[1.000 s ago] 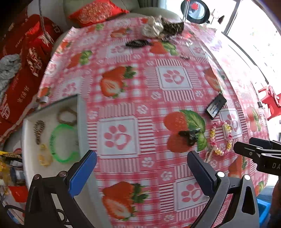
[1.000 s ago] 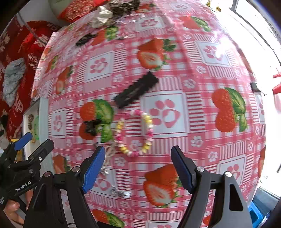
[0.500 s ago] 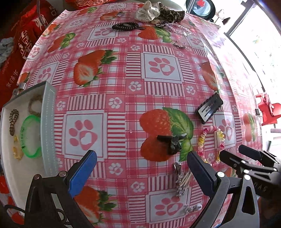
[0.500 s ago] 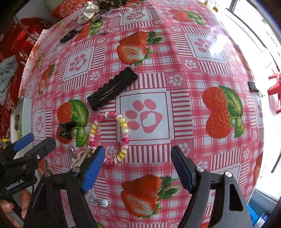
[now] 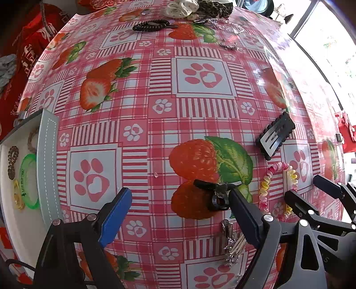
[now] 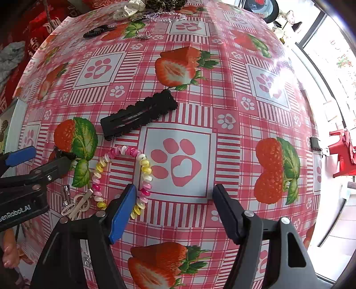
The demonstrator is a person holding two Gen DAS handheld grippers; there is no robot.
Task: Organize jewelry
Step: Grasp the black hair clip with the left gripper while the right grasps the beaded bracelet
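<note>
At the left edge of the counter [image 5: 200,115], the white tray with a grey stitched rim [image 5: 47,169] now shows only as a narrow strip; half a second ago more of it was visible. In it lie a green plastic bangle [image 5: 29,182], a brown chain piece [image 5: 12,162] and a yellow piece [image 5: 17,195]. The left claw [image 5: 180,215] has moved closer to the small black claw clip [image 5: 217,194]; its right finger [image 5: 244,215] is now just beside the clip, the jaws wide open and holding nothing. The right claw [image 6: 173,213] has also come lower, wide open and empty, and its blue left finger [image 6: 123,211] now overlaps the pink, white and yellow spiral bracelet [image 6: 124,175]. Silver metal clips [image 6: 75,202] lie near the bracelet, to its left. The flat black snap hair clip [image 6: 139,114] lies behind the bracelet. A black spiral hair tie [image 5: 151,25] and a white scrunchie [image 5: 182,6] lie far back. The counter carries a pink checked cloth with strawberries and paw prints. A bright window [image 6: 333,55] stands on the right.
</note>
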